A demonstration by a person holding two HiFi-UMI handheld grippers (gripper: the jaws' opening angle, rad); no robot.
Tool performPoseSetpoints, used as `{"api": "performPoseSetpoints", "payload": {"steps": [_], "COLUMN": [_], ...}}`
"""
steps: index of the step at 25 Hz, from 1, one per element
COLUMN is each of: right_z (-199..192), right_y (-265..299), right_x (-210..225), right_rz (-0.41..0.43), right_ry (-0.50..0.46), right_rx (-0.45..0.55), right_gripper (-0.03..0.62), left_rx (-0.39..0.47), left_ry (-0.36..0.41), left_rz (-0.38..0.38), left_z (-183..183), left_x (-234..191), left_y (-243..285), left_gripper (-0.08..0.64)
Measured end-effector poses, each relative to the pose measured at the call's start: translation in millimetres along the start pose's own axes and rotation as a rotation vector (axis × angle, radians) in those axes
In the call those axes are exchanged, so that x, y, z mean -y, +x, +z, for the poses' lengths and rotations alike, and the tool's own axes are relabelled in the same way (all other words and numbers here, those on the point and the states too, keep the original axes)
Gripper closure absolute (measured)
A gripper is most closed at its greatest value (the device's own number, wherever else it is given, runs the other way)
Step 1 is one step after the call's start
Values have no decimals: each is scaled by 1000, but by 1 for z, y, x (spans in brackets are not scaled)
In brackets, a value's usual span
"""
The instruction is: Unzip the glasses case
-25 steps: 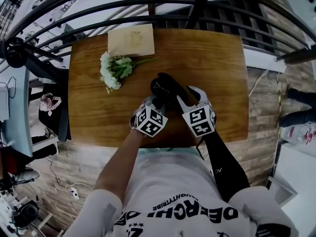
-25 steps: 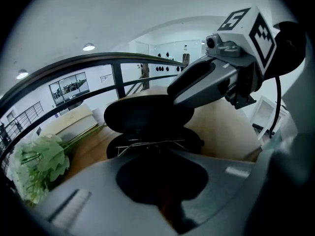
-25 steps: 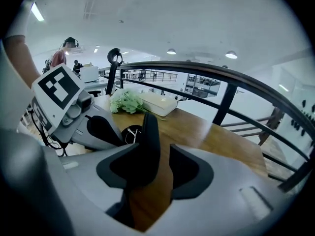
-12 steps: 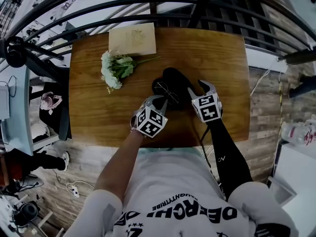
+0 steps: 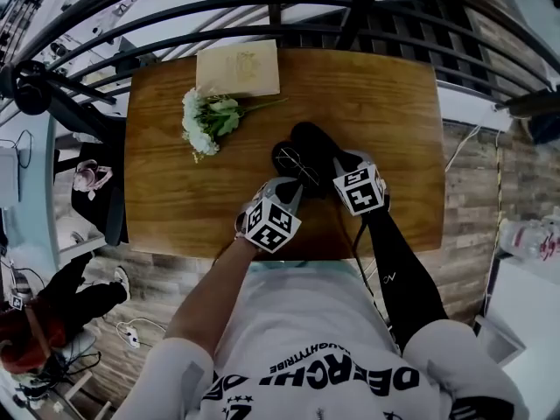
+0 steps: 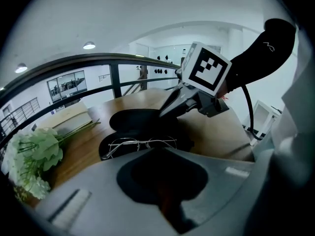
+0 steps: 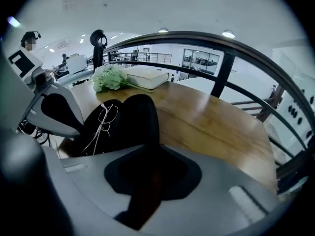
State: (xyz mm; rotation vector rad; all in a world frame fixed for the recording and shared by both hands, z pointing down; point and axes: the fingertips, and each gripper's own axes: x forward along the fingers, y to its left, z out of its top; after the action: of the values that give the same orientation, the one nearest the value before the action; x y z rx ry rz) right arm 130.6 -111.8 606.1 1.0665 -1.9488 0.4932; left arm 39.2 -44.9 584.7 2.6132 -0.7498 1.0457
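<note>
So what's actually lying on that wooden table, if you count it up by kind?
glasses case: 1
glasses: 1
flower bunch: 1
book: 1
Total: 4

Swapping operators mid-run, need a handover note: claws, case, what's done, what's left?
Left claw: shut on the near rim of the glasses case, on the half holding the glasses.
Right claw: jaws have just been closing, with the rim of the case's empty half between them.
Case: open on the table, both halves spread.
Done: unzipped.
Left: nothing of the unzip; probably just release both claws.
</note>
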Motion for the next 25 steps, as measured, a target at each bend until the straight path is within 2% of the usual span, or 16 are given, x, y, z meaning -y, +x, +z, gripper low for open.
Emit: {"api": "performPoseSetpoints", "payload": {"steps": [5,8,11,13,15,18,21,25], "right_z": [6,8,7,6,7,10,15,27], "right_y": [-3,-3,-6,-9,-14,-23,-35,-61], "right_x": [-16,-42,-56,-57,-60,-67,-69,-71], "right_rz": [58,157,166,169,184,195,163,75], "right_ry": [-118,-257,-367,-361,-343,-265,-195,-92], "right_rx": [19,48,52,54,75,149,222,326], "right_gripper": [525,526,517,511,474,435,412,396], "left_rx": [-10,-18,-4,5,29,89,114,142], "left_ry": [8,-17,-55,-58,-58,-68,-78,-97], "left_rz": [-34,-57,-40,-20,3,36,67,116], "left_z": [-7,-11,-14,-12,-6,5,10,8], "left_x": [24,41,49,47,43,35,28,13], "left_y": [-7,-10,-16,-19,-25,-36,-47,-69], "left_gripper": [554,554,554,554,554,554,554,554]}}
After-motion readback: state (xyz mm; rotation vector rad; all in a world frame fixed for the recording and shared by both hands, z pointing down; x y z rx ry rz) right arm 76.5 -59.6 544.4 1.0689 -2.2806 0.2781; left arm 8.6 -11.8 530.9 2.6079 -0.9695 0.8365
